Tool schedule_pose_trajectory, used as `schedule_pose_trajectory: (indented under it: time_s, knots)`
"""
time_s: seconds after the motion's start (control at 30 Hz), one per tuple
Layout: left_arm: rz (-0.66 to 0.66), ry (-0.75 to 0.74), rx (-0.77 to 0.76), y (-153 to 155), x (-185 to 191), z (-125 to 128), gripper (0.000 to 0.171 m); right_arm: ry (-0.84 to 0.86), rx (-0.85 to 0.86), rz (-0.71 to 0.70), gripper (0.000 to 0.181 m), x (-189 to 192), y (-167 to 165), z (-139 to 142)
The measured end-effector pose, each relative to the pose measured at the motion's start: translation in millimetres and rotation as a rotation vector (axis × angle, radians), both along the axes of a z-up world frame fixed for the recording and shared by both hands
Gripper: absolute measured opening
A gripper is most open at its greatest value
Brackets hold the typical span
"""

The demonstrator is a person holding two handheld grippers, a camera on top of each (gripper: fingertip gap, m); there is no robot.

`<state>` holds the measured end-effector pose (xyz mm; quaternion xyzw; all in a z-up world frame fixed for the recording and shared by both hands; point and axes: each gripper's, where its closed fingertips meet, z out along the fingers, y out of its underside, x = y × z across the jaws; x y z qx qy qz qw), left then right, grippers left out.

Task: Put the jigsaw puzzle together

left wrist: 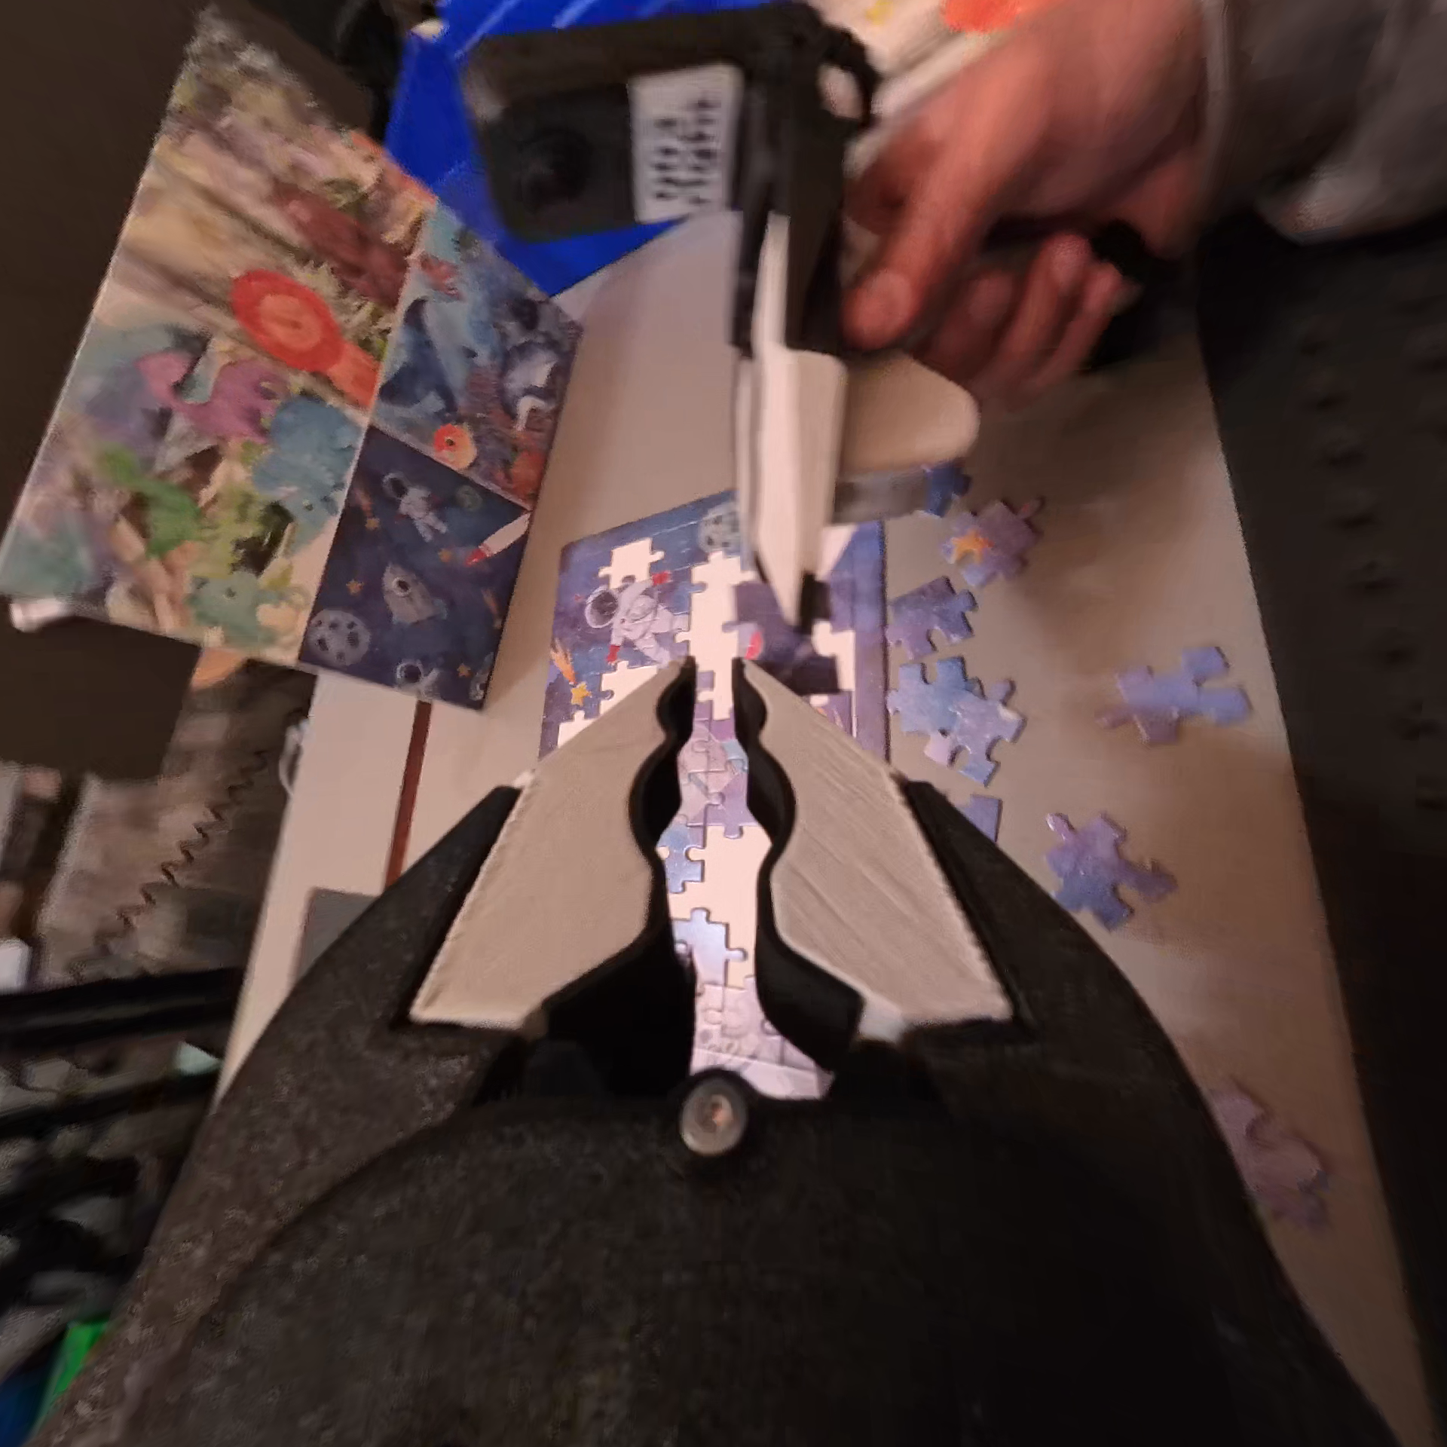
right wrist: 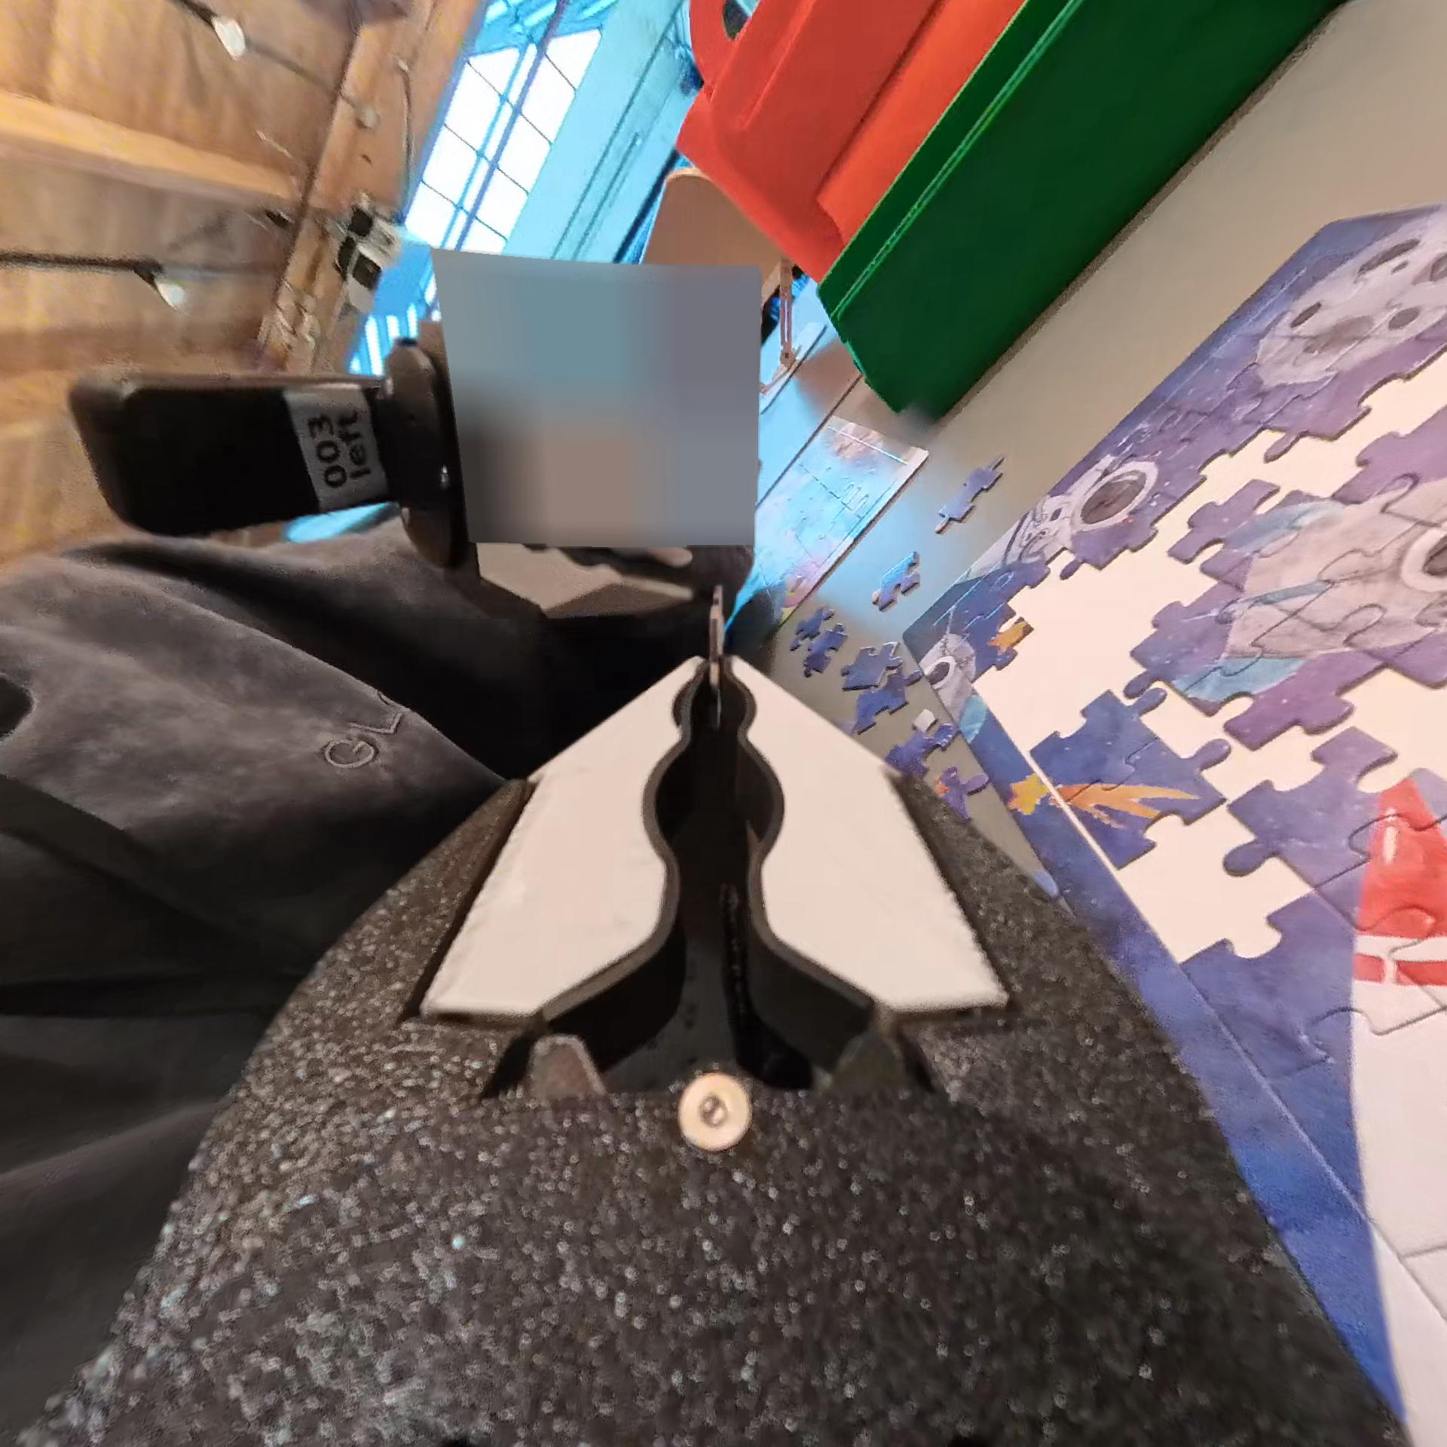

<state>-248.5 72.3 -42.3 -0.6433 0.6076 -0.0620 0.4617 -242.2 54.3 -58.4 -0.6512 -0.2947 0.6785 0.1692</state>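
Note:
A space-themed jigsaw puzzle lies partly assembled on the beige table, with white gaps among the joined pieces. It fills the right of the right wrist view. My left gripper hovers over the puzzle's middle, its jaws nearly together with nothing between them. My right gripper is shut on a thin puzzle piece seen edge-on. In the left wrist view the right gripper points down at the puzzle's far right part, held by a hand.
Several loose blue pieces lie right of the puzzle, also in the right wrist view. The puzzle box stands at the left. Green and orange cases stand behind. A dark garment is close.

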Motion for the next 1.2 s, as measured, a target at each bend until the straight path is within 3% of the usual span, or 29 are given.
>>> schedule_pose_trajectory:
  time_s: [0.07,0.17,0.3,0.4,0.47,0.97,1.03,1.1,1.2]
  knots:
    - [0.119,-0.138,-0.142,13.1,-5.0,3.4,0.01,-0.001,-0.032,-0.021,0.002,-0.6,3.2,-4.7]
    - [0.19,-0.43,-0.534,6.8,-5.1,2.4,0.017,0.06,-0.061,-0.085,0.001,10.9,15.7,4.0]
    - [0.076,-0.719,-0.967,-23.2,17.3,1.5,0.023,0.154,-0.05,-0.103,0.002,20.1,14.8,19.9]
    - [0.037,-0.833,-1.046,-23.0,26.5,9.9,0.022,0.151,-0.022,-0.084,0.002,17.9,8.9,20.9]
    - [0.049,-0.8,-1.016,-16.9,27.5,7.3,0.001,0.164,-0.012,-0.084,0.001,19.4,7.6,23.8]
    - [0.024,-0.579,-1.12,12.2,39.3,3.5,0.001,0.125,-0.073,-0.172,0.006,32.9,23.3,7.5]
    - [0.095,-0.532,-1.093,33.9,31.7,-4.1,0.001,0.032,-0.072,-0.307,0.033,42.3,46.7,-9.3]
    - [0.214,-0.46,-1.067,65.5,18.7,-20.7,0.001,-0.068,-0.04,-0.474,0.031,63.3,70.7,-24.7]
    - [0.308,-0.307,-1.097,97.0,7.8,-53.6,0.001,-0.043,-0.013,-0.605,0.029,86.9,86.2,-17.0]
